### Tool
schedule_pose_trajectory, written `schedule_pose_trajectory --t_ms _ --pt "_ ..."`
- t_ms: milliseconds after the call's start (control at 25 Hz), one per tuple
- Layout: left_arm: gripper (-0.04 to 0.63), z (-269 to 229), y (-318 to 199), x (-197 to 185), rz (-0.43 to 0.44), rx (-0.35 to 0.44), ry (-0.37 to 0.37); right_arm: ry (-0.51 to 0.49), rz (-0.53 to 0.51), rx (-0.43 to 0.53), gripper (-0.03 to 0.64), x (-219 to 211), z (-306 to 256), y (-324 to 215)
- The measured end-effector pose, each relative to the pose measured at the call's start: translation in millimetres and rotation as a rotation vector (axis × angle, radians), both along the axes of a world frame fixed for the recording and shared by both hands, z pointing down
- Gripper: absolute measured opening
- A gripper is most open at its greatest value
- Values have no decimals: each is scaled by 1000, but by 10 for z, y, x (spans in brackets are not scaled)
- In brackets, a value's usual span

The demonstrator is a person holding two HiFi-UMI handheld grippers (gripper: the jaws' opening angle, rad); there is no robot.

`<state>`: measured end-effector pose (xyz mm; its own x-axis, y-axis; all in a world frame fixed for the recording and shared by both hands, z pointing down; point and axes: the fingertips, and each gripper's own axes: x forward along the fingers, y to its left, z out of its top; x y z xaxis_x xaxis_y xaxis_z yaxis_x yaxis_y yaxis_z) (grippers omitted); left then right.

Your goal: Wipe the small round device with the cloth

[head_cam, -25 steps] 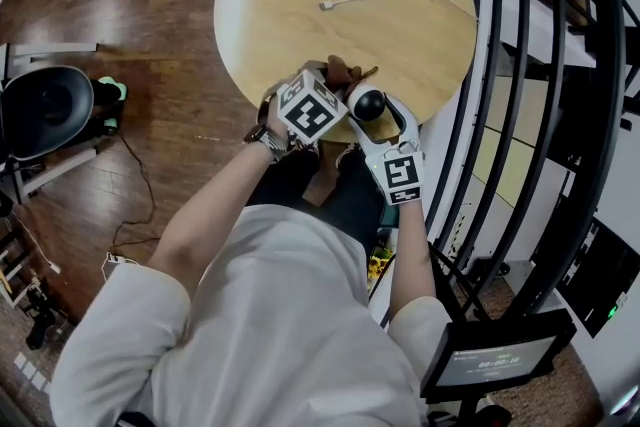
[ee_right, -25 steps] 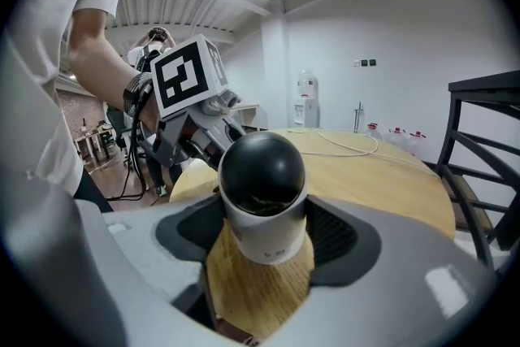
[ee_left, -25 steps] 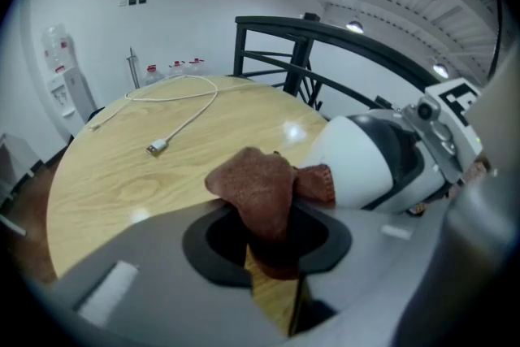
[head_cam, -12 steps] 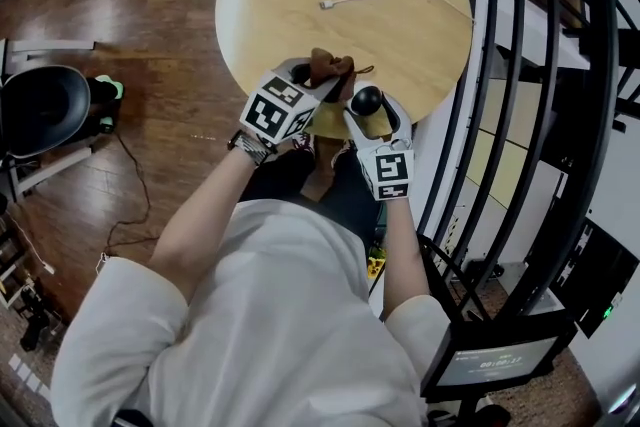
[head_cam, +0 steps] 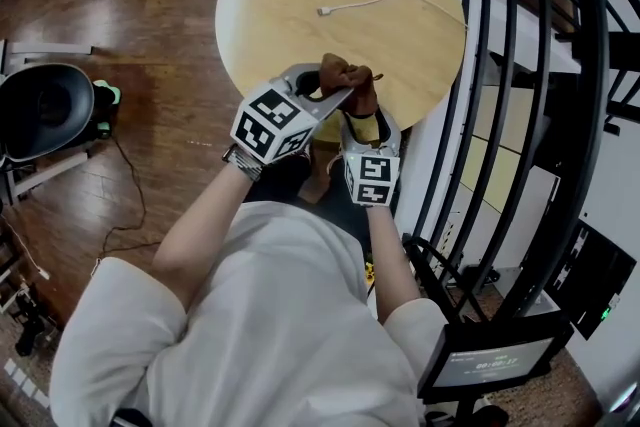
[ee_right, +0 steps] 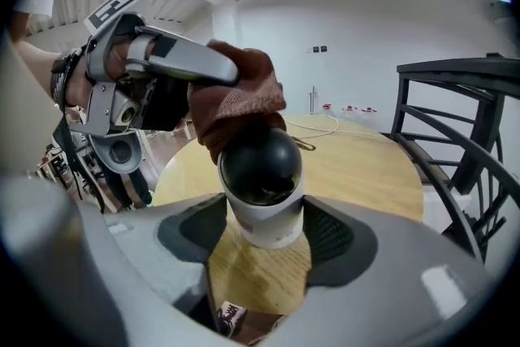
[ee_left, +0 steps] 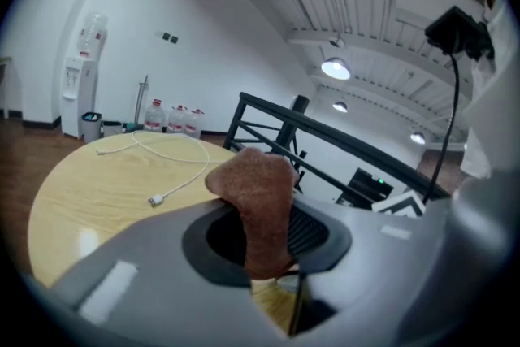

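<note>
Brown cloth (ee_left: 258, 191), clenched in the left hand-held gripper (head_cam: 325, 93) above the bench's (head_cam: 300, 5) near edge, lies against the black dome of the small round device (ee_right: 262, 175), which the right hand-held gripper (ee_right: 264, 233), its jaws having just been closing, grasps by its white base above that same edge.

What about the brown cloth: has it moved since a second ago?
Yes. Judged against the table, the cloth has shifted right; it now covers the top of the round device, bare before.

Bright ceiling lights (ee_left: 335, 69) glare; gripper views bulge, dark at corners, near parts blurred.
</note>
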<state>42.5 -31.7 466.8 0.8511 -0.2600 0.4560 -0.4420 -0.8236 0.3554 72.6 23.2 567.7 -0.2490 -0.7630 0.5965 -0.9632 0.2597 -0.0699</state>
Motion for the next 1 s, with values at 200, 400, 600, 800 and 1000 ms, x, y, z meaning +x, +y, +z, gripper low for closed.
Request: schedule_pose_trajectory --t_ms 200,400,600,800,1000 --pt "103 87 182 109 121 150 -186 -19 -202 -60 295 28 16 85" --pt "101 271 261 97 144 167 -239 39 -431 -53 296 35 -12 42" --pt "101 308 223 23 187 202 -265 20 -566 -78 302 -60 -64 0" --pt "101 386 206 -54 165 153 -255 19 -559 -69 304 -72 -59 34" --pt "101 574 185 -161 172 111 -260 6 -521 -61 304 -109 -73 57"
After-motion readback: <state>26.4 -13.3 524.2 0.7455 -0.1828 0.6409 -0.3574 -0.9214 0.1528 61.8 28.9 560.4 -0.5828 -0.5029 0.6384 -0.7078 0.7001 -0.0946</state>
